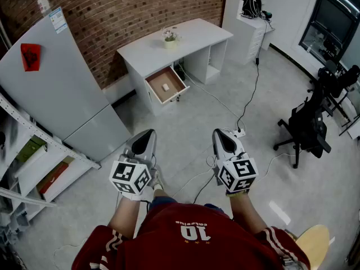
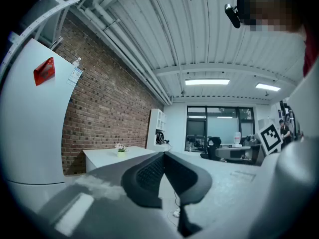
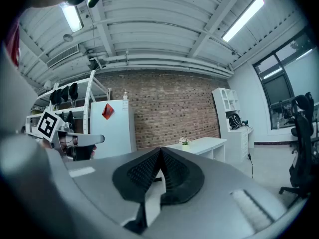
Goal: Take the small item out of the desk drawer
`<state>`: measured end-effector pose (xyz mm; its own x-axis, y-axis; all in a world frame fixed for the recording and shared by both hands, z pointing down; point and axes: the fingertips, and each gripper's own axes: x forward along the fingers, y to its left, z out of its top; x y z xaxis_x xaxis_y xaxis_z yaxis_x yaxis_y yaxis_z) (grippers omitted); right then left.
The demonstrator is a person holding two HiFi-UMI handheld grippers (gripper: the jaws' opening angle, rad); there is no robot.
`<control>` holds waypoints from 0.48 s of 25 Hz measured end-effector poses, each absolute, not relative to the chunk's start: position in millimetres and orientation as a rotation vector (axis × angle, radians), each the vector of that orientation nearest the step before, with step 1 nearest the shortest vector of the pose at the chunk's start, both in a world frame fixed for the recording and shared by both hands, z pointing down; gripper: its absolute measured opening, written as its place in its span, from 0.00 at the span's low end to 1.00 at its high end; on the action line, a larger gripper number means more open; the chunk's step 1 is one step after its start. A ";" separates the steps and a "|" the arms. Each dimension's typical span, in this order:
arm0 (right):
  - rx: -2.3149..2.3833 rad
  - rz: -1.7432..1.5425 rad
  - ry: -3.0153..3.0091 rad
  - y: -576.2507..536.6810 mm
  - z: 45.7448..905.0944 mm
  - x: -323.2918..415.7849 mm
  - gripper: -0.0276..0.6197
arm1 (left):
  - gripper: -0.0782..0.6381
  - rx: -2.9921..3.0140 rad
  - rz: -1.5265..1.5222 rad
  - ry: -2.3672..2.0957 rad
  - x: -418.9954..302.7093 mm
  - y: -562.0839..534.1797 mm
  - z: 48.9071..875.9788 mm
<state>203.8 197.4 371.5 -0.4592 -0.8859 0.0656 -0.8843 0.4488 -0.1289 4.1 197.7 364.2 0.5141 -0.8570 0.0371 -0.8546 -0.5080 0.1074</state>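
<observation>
Far off, small item (image 1: 166, 86) a pale speck in drawer (image 1: 175, 81); left gripper (image 1: 147, 134), right gripper (image 1: 220, 133) closed, empty

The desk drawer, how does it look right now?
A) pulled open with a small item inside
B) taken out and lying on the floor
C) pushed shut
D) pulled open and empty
A: in the head view the drawer sticks out from under the white desk, and a small pale item lies on its brown bottom.
</observation>
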 end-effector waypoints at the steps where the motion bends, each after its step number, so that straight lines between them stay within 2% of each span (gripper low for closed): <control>1: -1.628 -0.226 2.667 197.8 371.2 203.8 0.03 | 0.11 2.637 -0.032 -1.495 4.9 198.3 363.1; 12: -1.610 -0.216 2.682 203.2 372.3 201.4 0.03 | 0.11 2.635 -0.029 -1.488 7.9 203.4 363.9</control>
